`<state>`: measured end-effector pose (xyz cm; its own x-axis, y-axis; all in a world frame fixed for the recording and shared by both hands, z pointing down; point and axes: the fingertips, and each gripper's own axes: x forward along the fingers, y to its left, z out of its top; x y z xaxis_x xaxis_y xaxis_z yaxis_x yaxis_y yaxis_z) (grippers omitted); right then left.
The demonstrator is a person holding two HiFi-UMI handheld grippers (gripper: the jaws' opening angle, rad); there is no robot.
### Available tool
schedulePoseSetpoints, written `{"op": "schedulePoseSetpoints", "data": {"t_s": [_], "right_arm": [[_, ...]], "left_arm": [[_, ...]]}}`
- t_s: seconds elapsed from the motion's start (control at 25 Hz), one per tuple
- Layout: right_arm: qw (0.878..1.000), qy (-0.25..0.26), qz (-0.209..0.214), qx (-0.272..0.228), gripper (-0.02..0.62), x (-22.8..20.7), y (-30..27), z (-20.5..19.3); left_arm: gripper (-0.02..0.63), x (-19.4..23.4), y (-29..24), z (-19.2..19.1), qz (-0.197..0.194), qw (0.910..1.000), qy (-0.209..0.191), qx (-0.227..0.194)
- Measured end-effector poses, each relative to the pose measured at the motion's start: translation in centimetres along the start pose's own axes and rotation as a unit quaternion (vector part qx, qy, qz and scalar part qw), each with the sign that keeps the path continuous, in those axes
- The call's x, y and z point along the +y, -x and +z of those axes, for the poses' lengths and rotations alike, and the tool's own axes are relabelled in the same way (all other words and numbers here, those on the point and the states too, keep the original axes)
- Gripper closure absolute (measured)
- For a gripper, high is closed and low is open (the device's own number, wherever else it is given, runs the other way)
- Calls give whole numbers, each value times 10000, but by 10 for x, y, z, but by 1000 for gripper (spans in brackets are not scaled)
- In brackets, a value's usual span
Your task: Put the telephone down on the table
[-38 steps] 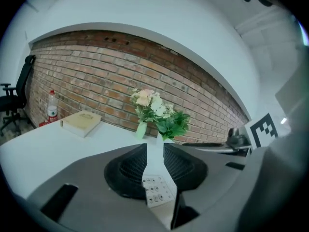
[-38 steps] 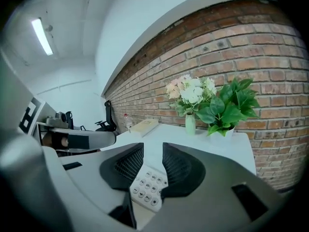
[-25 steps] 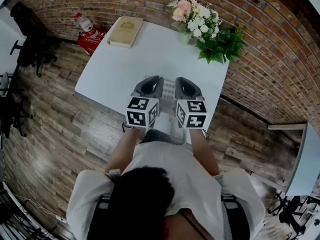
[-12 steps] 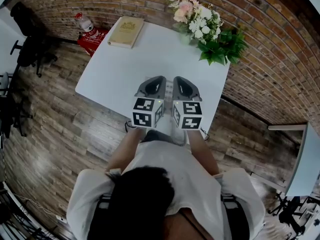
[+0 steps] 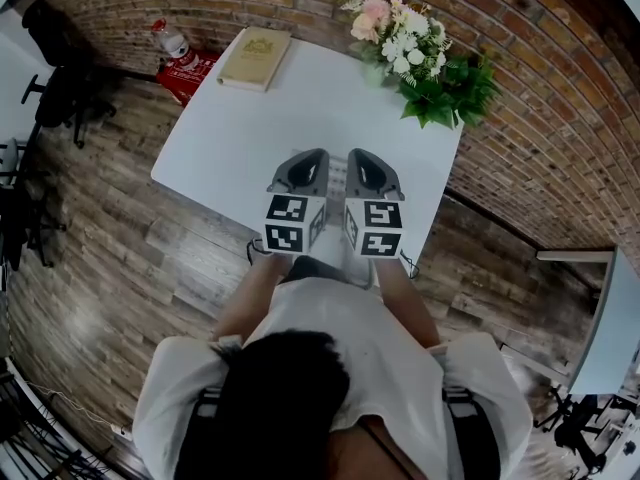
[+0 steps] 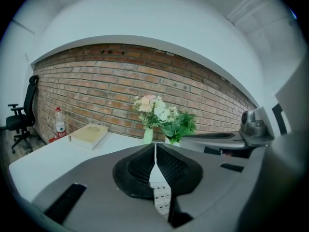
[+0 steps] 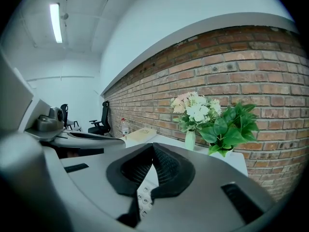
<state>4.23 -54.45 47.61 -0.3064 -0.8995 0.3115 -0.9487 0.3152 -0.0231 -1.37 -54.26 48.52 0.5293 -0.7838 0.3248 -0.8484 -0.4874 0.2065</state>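
The phone point(image 5: 337, 175) lies on the white table point(image 5: 250, 118), close to its near edge, under and between the two grippers. From the head view only a strip of its keypad shows in the gap between them.

The left gripper point(image 5: 315, 155) has its jaws pressed together and pinches nothing. In its own view the pads meet along a thin slit, and the phone's keys point(image 6: 161, 197) show below through that slit. The right gripper point(image 5: 358, 155) is also closed and empty, and the keys point(image 7: 144, 197) show under its jaws in the same way.

Compared with a second ago, the two grippers stand closer together. Their marker cubes are almost side by side, and less of the keypad shows between them. Both sit at much the same spot over the table edge.

The rest is unchanged. A book point(image 5: 254, 58) lies at the far left corner, and flowers point(image 5: 400, 38) with a green plant point(image 5: 450, 88) stand at the far right by the brick wall.
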Motion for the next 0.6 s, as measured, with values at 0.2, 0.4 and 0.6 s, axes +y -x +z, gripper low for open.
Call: {"op": "schedulePoseSetpoints", "data": {"t_s": [0.2,0.4,0.6], "right_arm": [[9999,67,-73,75,571,-4,1,-7],[9998,88,-71,147,571,-5,3,-13],[9998,121,-49,159,571,-1,4,-15]], "left_arm": [[574,-2,-1,-5,-5,10000,29,58],[574,-4,-2,-11,5,9999,-9,106],[574,-4,0,-13,2,9999,-43,108]]}}
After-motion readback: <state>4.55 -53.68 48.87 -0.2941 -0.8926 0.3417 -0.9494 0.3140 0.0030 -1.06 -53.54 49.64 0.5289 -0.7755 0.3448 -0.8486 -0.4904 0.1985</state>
